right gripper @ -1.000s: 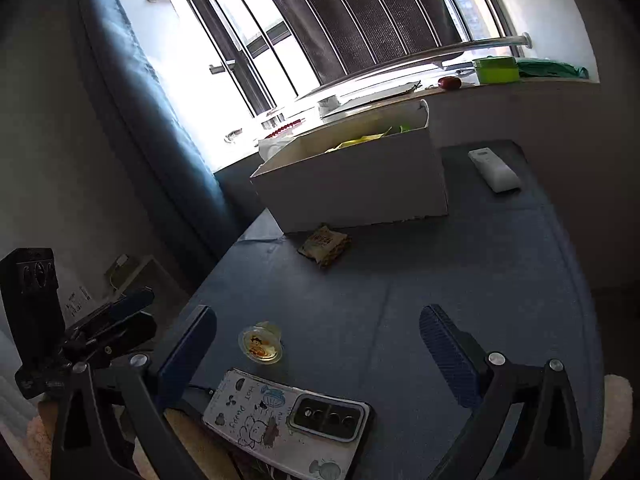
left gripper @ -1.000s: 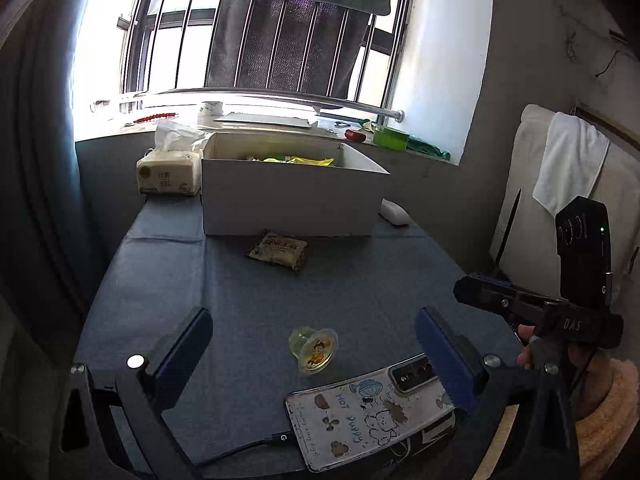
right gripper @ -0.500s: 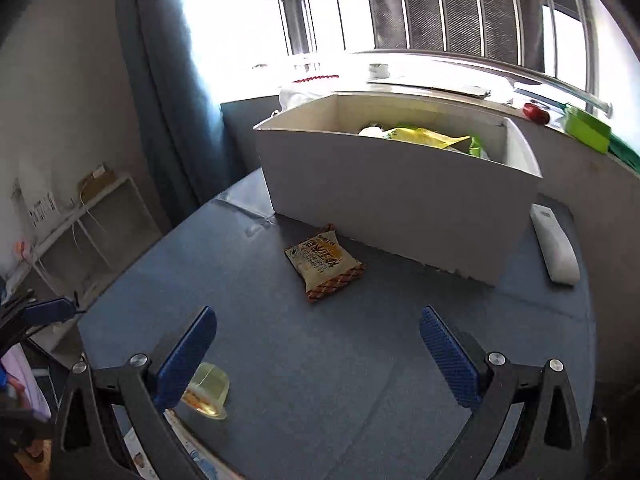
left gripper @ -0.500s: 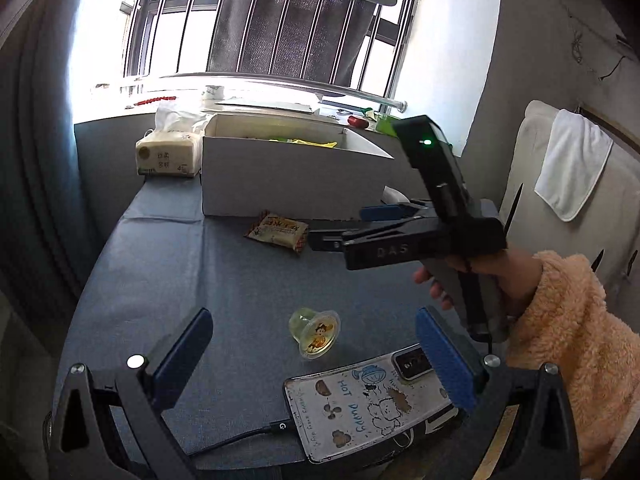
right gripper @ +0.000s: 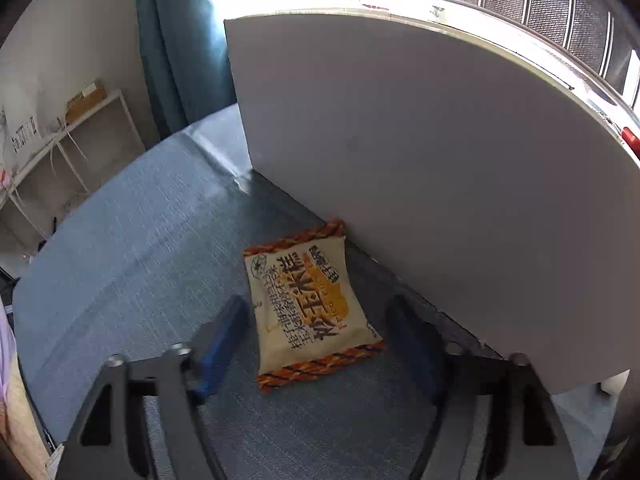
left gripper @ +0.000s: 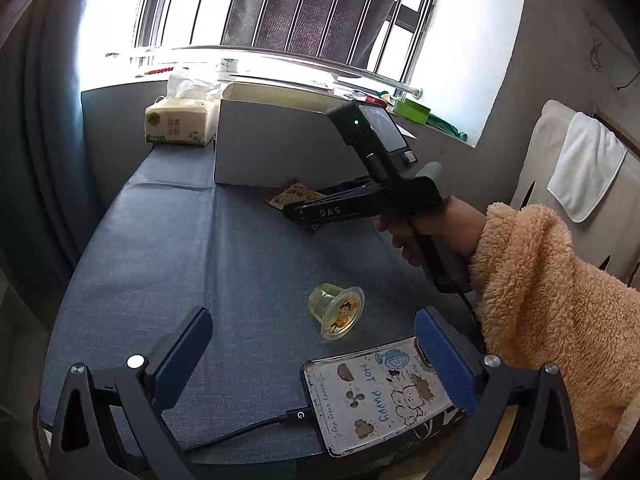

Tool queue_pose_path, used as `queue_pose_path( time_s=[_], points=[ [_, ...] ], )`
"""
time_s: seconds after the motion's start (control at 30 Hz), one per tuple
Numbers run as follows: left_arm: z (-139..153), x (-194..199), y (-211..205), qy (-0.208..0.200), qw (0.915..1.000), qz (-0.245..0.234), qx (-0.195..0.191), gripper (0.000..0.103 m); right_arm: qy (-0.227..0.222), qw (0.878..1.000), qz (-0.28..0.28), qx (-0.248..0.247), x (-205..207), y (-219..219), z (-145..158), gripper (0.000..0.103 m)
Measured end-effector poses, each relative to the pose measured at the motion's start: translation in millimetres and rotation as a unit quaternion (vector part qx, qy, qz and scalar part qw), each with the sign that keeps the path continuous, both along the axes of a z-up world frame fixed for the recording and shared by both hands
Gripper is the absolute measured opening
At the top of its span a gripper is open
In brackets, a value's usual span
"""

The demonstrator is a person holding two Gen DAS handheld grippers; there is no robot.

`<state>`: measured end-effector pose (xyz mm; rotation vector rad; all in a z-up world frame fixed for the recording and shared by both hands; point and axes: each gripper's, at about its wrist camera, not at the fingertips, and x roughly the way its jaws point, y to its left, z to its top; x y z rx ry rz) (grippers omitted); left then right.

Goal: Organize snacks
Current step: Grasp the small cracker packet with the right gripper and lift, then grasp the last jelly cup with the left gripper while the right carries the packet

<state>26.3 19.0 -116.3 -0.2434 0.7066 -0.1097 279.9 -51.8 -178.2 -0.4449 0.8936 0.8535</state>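
Observation:
A cream and orange snack packet lies flat on the blue tablecloth just in front of the white box. My right gripper is open, low over the table, with one finger on each side of the packet; neither finger touches it. In the left wrist view the right gripper reaches to the packet by the box. My left gripper is open and empty near the table's front edge. A yellow jelly cup lies on its side just ahead of it.
A phone in a cartoon case with a cable lies at the front edge. A tissue pack stands left of the box. A windowsill with small items runs behind. A shelf stands off the table's left side.
My right gripper has swung from the near table edge forward and down to the snack packet, and its fingers now straddle it. The left gripper has stayed about where it was.

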Motion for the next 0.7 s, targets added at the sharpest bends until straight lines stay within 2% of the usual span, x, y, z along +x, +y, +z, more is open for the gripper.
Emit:
queue_pose_path(
  time_s=[0.03,0.2,0.33,0.43,0.6,0.7],
  points=[
    [-0.5,0.0,-0.4,0.000,1.0000,0.000,0.001,0.103,0.000,1.000,0.008,0.000,-2.2,0.4,1.2,0.047],
    [-1.7,3.0,-4.0,0.003,0.9997,-0.019,0.012,0.103,0.012,1.000,0.002,0.007,-12.1,-8.7,8.4,0.045],
    [-6.9,14.7,-12.7,0.022,0.9980,-0.033,0.049,0.103,0.005,0.999,-0.015,0.046,-32.0,-32.1,32.5,0.045],
    [-15.1,30.2,-20.0,0.040,0.9962,-0.051,0.057,0.103,0.003,0.995,-0.043,0.086,-54.3,-62.3,53.0,0.045],
    [-31.2,62.3,-31.0,0.071,0.9898,-0.080,0.094,0.102,0.010,0.985,-0.069,0.159,-96.4,-113.8,82.4,0.045],
    [-36.7,75.2,-34.6,0.078,0.9885,-0.084,0.098,0.101,-0.003,0.978,-0.107,0.178,-116.6,-137.8,89.7,0.045]
  ],
)
